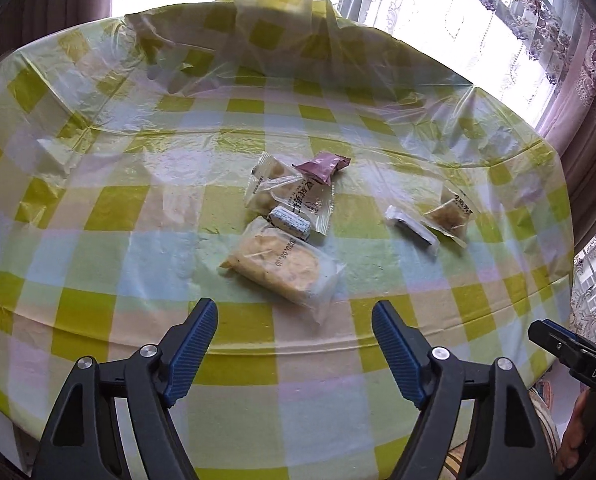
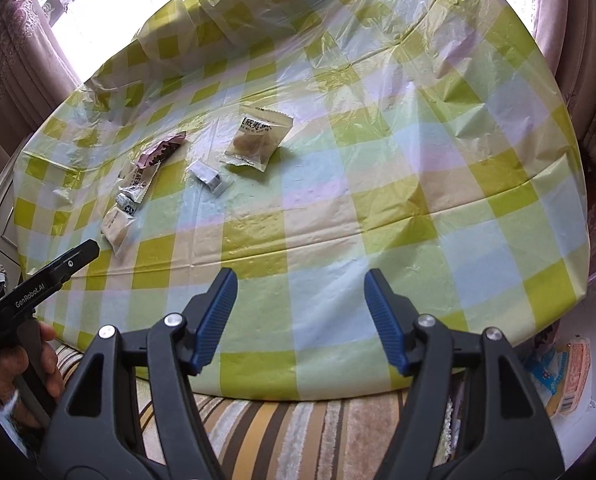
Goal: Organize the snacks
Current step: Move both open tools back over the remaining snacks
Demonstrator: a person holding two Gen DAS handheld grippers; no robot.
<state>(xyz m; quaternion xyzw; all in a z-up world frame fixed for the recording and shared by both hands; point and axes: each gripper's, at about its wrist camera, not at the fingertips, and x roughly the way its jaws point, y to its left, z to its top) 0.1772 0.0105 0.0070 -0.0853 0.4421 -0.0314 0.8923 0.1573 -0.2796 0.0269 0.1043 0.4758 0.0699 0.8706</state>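
Both grippers, left and right, hang spread and empty over the table's near edge. Four snacks cluster mid-table, two lie apart; gathering looks unstarted. Next: reach the cake pack, pinch its wrapper.

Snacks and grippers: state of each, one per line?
Left gripper: open, empty.
Right gripper: open, empty.
Pink packet: sealed, in the pile.
Large cake pack: sealed, lying flat.
Biscuit pack: sealed, apart from pile.
Small white packet: beside biscuit pack.
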